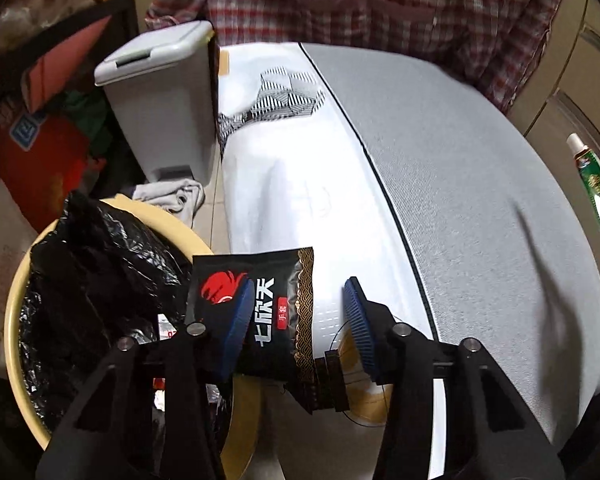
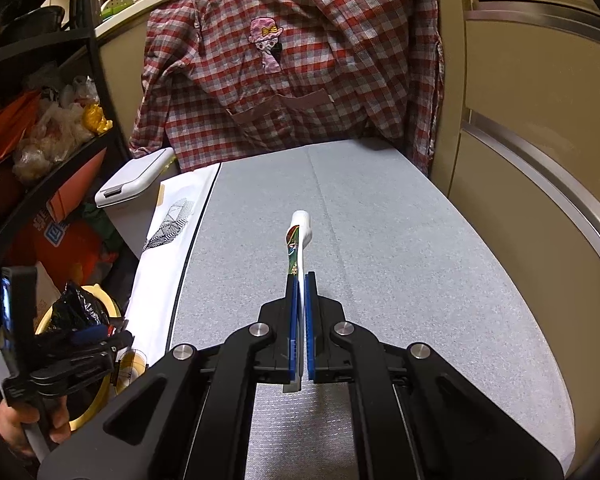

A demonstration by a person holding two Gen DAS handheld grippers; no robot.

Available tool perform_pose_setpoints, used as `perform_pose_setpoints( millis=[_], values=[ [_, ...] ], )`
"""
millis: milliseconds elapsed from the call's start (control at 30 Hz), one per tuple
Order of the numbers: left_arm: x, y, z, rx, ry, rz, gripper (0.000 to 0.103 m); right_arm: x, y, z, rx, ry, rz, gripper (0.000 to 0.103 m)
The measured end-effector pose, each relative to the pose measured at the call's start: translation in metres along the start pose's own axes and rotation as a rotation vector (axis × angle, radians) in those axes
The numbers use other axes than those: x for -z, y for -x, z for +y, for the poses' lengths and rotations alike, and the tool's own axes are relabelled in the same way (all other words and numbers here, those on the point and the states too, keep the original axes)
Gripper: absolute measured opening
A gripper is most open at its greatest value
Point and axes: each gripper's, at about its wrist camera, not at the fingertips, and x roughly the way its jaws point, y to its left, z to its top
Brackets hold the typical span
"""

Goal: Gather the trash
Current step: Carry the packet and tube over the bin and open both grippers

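A black snack packet [image 1: 268, 312] with a red emblem and white characters hangs between the jaws of my left gripper [image 1: 298, 284]. The left pad [image 1: 236, 320] lies against it, the right pad [image 1: 360, 328] stands clear of it, so the gripper is open. Just left of it is a yellow bin [image 1: 16, 320] lined with a black bag [image 1: 100, 264]. My right gripper [image 2: 301, 278] is shut on a flat green toothpaste tube [image 2: 296, 240] with a white cap, held over the grey table mat [image 2: 380, 240]. The same tube [image 1: 592, 192] shows at the right edge of the left wrist view.
A grey lidded pedal bin [image 1: 160, 92] stands behind the yellow one, with a cloth at its foot. A white sheet with a striped pattern [image 1: 284, 96] hangs over the table's left edge. A checked shirt [image 2: 292, 60] hangs behind the table; cluttered shelves [image 2: 40, 120] fill the left.
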Motion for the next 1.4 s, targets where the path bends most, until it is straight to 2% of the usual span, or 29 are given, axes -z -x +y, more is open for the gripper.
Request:
perform_pose_setpoints(
  millis=[133, 267, 300, 433, 800, 967, 1267, 1400],
  values=[
    [0.000, -0.004, -0.003, -0.007, -0.009, -0.004, 0.040, 0.000, -0.001, -0.001, -0.001, 0.001, -0.001, 0.004],
    [-0.002, -0.001, 0.000, -0.007, 0.001, -0.024, 0.012, -0.001, -0.001, -0.001, -0.002, 0.007, -0.002, 0.004],
    [-0.003, 0.002, 0.001, -0.003, 0.004, -0.030, 0.000, -0.001, -0.001, -0.001, -0.001, 0.006, -0.003, 0.004],
    [-0.004, 0.017, 0.000, -0.025, 0.001, -0.092, 0.000, -0.001, 0.000, -0.001, -0.002, 0.003, -0.005, 0.004],
    [-0.013, 0.088, 0.005, 0.008, 0.025, -0.261, 0.000, -0.005, 0.014, 0.004, -0.016, -0.004, -0.026, 0.004],
    [-0.013, 0.113, 0.009, 0.023, 0.044, -0.306, 0.000, -0.009, 0.027, 0.015, -0.038, 0.006, -0.046, 0.004],
    [-0.005, 0.158, 0.026, 0.008, 0.071, -0.356, 0.000, -0.013, 0.060, 0.061, -0.121, 0.061, -0.099, 0.004],
    [0.000, 0.173, 0.037, -0.023, 0.072, -0.379, 0.000, -0.012, 0.068, 0.088, -0.159, 0.092, -0.107, 0.004]
  ],
)
